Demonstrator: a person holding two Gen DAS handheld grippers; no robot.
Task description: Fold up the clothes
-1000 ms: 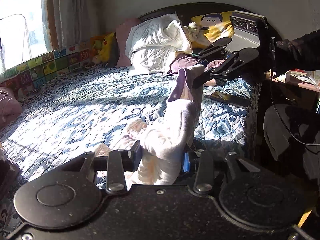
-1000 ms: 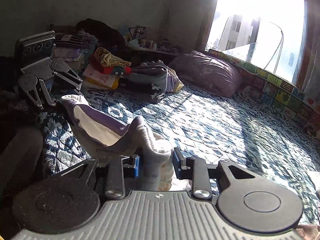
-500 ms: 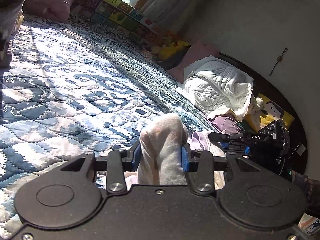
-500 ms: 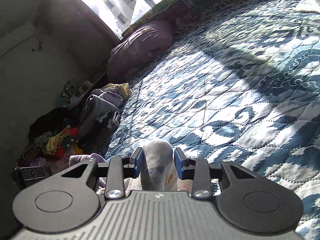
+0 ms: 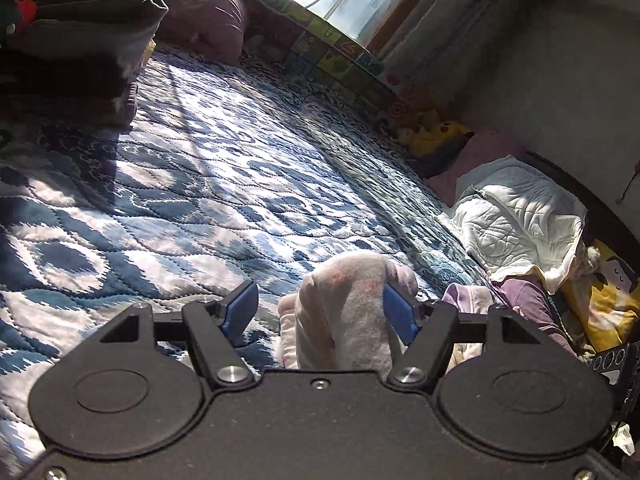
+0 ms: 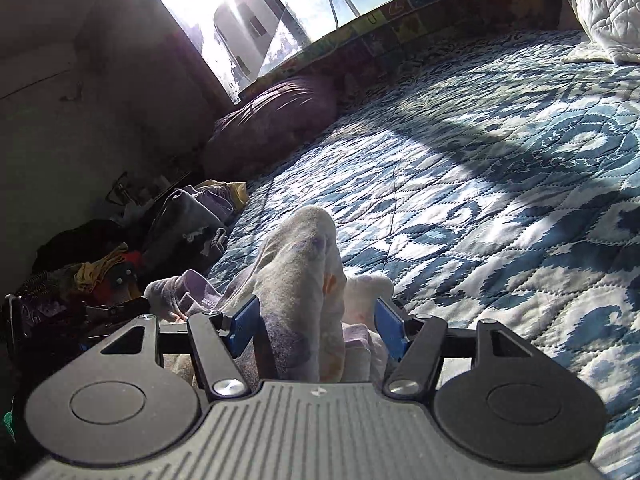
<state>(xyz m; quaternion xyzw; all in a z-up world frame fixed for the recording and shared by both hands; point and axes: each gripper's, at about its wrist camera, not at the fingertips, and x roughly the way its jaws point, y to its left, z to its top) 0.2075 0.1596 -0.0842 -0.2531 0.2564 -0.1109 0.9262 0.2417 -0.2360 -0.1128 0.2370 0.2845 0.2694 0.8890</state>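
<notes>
Left wrist: garment (image 5: 344, 312) btwn spread gripper (image 5: 320, 312)

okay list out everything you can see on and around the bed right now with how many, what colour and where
Fleece garment: one, pale pink and lilac, bunched on the quilt between both tools.
Quilt: one, blue and white pattern, covering the bed.
Purple cushion: one, at the bed's far edge under the window.
White quilted blanket: one, heaped by the headboard.
Yellow plush toy: one, in the corner by the wall.
Yellow cartoon pillow: one, beside the white blanket.
Clothes pile: one heap, mixed grey, yellow, red and dark, at the bed's end.
Window: one, bright, above a multicoloured patterned border.
Left tool: black, blue pads, open, garment against one pad.
Right tool: grey and black, blue pads, open around the garment.
</notes>
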